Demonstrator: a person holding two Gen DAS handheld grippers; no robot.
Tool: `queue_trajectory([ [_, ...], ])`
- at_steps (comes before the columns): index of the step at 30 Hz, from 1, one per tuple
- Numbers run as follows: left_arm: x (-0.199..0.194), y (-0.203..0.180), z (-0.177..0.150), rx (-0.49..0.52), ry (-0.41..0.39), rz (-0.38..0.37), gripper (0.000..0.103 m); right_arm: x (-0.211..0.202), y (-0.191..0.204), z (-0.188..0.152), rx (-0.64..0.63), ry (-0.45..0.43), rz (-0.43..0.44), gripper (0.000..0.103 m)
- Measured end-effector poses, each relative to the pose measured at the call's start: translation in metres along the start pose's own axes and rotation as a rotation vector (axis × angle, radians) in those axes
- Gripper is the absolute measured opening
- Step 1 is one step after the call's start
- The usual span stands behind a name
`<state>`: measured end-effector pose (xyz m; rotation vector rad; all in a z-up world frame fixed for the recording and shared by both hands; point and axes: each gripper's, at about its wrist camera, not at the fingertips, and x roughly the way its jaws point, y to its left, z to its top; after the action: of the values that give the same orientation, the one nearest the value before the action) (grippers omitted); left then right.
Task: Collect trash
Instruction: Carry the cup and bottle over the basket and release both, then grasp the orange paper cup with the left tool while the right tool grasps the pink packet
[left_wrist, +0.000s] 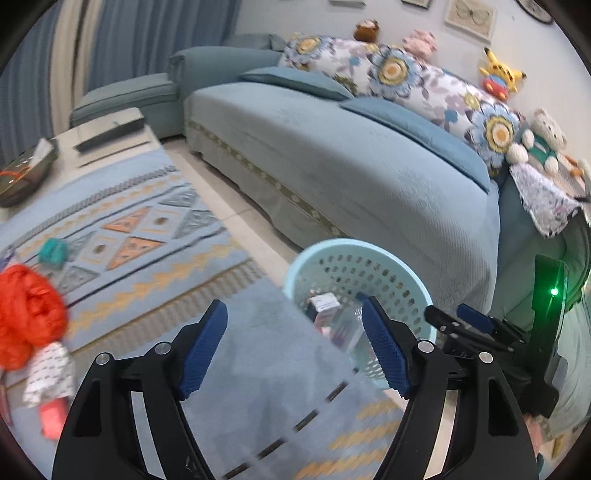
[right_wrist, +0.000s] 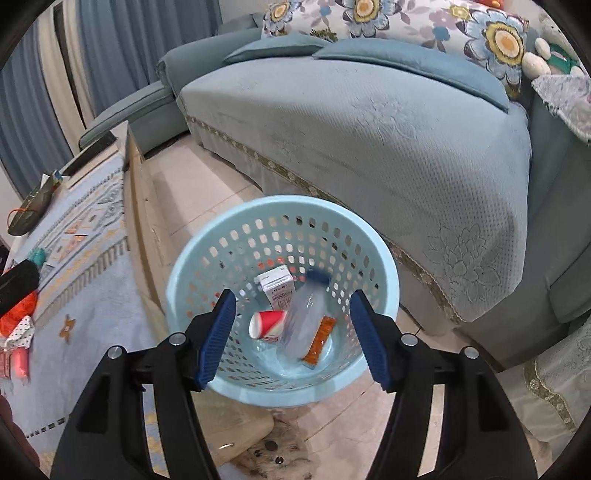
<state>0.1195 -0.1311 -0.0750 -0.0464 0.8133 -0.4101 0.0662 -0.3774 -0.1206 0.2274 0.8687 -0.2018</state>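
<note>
A light blue perforated basket stands on the floor between the table and the sofa; it also shows in the left wrist view. Inside lie a white carton, a red paper cup, a blurred clear plastic bottle and an orange wrapper. My right gripper is open and empty above the basket. My left gripper is open and empty over the table's blue cloth. A red plastic bag, a dotted white wrapper, a pink item and a teal object lie on the table at left.
A blue-grey sofa with floral cushions and plush toys runs behind the basket. A dark tissue box and a black flat box sit at the table's far end. The other gripper shows at right in the left wrist view.
</note>
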Motion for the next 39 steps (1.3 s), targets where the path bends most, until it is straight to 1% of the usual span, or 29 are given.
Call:
queue_trajectory([
  [3,-0.028,0.021,0.0,-0.036,-0.039,0.025,0.073,-0.016,0.019,0.004,-0.032,-0.027,0.031,0.06],
  [5,-0.046,0.035,0.0,-0.053,-0.065,0.045,0.073,-0.03,0.039,0.007,-0.077,-0.061,0.054,0.06],
  [7,-0.067,0.053,0.0,-0.072,-0.098,0.08,0.073,-0.042,0.06,0.008,-0.124,-0.098,0.058,0.06],
  [9,-0.087,0.074,0.0,-0.102,-0.122,0.118,0.074,-0.054,0.085,0.009,-0.18,-0.132,0.08,0.06],
  [10,-0.098,0.085,-0.002,-0.118,-0.133,0.137,0.077,-0.059,0.1,0.008,-0.211,-0.147,0.102,0.06],
  [12,-0.12,0.109,-0.007,-0.142,-0.172,0.199,0.084,-0.065,0.121,0.008,-0.246,-0.16,0.134,0.06],
  [14,-0.136,0.129,-0.01,-0.153,-0.196,0.258,0.084,-0.067,0.146,0.005,-0.277,-0.162,0.161,0.06],
  [15,-0.145,0.144,-0.011,-0.163,-0.206,0.299,0.084,-0.067,0.159,0.003,-0.296,-0.158,0.177,0.06],
  [17,-0.155,0.171,-0.01,-0.187,-0.204,0.366,0.084,-0.066,0.186,-0.001,-0.342,-0.156,0.203,0.06],
  [18,-0.16,0.189,-0.011,-0.212,-0.2,0.401,0.084,-0.065,0.197,-0.004,-0.359,-0.155,0.212,0.06],
  [21,-0.174,0.243,-0.013,-0.315,-0.204,0.462,0.084,-0.061,0.232,-0.017,-0.408,-0.157,0.255,0.06],
  [23,-0.176,0.273,-0.017,-0.374,-0.189,0.48,0.084,-0.053,0.251,-0.029,-0.436,-0.186,0.268,0.06],
  [25,-0.175,0.302,-0.023,-0.42,-0.163,0.491,0.084,-0.042,0.265,-0.042,-0.459,-0.202,0.254,0.06],
  [26,-0.172,0.312,-0.025,-0.43,-0.146,0.484,0.084,-0.033,0.272,-0.048,-0.467,-0.183,0.253,0.06],
  [27,-0.166,0.323,-0.027,-0.429,-0.111,0.479,0.084,-0.025,0.276,-0.052,-0.464,-0.161,0.264,0.06],
  [28,-0.162,0.329,-0.027,-0.415,-0.09,0.474,0.084,-0.018,0.279,-0.055,-0.458,-0.144,0.273,0.06],
  [30,-0.156,0.336,-0.029,-0.389,-0.072,0.505,0.084,-0.003,0.283,-0.062,-0.454,-0.107,0.279,0.06],
  [31,-0.15,0.337,-0.032,-0.374,-0.063,0.531,0.08,0.001,0.287,-0.063,-0.466,-0.095,0.263,0.06],
  [32,-0.147,0.34,-0.032,-0.371,-0.055,0.531,0.078,0.0,0.289,-0.064,-0.47,-0.105,0.264,0.06],
  [34,-0.146,0.342,-0.037,-0.383,-0.058,0.477,0.072,-0.003,0.292,-0.065,-0.48,-0.129,0.277,0.06],
  [35,-0.147,0.344,-0.04,-0.382,-0.06,0.462,0.07,-0.001,0.294,-0.067,-0.489,-0.124,0.268,0.06],
  [37,-0.153,0.337,-0.044,-0.348,-0.057,0.461,0.063,0.0,0.3,-0.072,-0.525,-0.122,0.255,0.06],
  [39,-0.163,0.332,-0.051,-0.324,-0.058,0.467,0.062,-0.005,0.302,-0.077,-0.554,-0.146,0.244,0.06],
])
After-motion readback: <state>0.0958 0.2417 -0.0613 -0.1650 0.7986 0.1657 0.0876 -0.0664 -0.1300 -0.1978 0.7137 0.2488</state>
